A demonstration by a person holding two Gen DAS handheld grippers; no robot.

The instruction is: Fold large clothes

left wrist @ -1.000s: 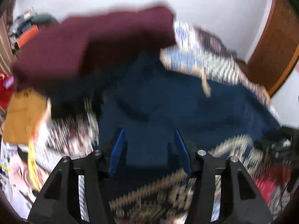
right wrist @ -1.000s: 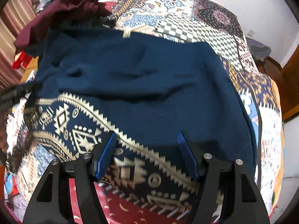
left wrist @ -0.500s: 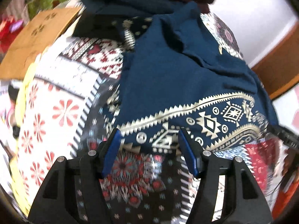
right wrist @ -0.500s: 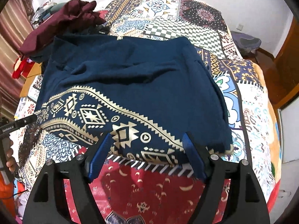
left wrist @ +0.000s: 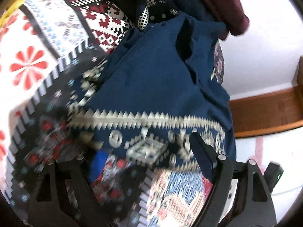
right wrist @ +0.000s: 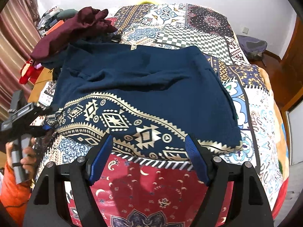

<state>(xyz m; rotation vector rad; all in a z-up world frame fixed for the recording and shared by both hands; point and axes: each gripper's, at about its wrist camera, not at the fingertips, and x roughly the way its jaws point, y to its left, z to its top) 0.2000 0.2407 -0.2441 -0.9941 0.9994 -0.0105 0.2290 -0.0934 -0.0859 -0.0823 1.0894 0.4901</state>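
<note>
A large navy garment with a cream patterned hem band lies spread flat on the patchwork bed; it also shows in the left wrist view. My right gripper is open and empty, just in front of the hem's near edge. My left gripper is open at the hem's left corner, its fingers on either side of the patterned band; the view is blurred. In the right wrist view the left gripper sits at the hem's left corner.
A maroon garment is bunched at the far left of the bed, above the navy one. The patchwork bedspread covers the bed. A wooden door stands at right. Clutter and curtains stand beyond the left edge.
Both grippers pulled back toward the near edge of the bed; the hem band came into view. The left gripper swung down to the hem's left corner. Both stayed open.
</note>
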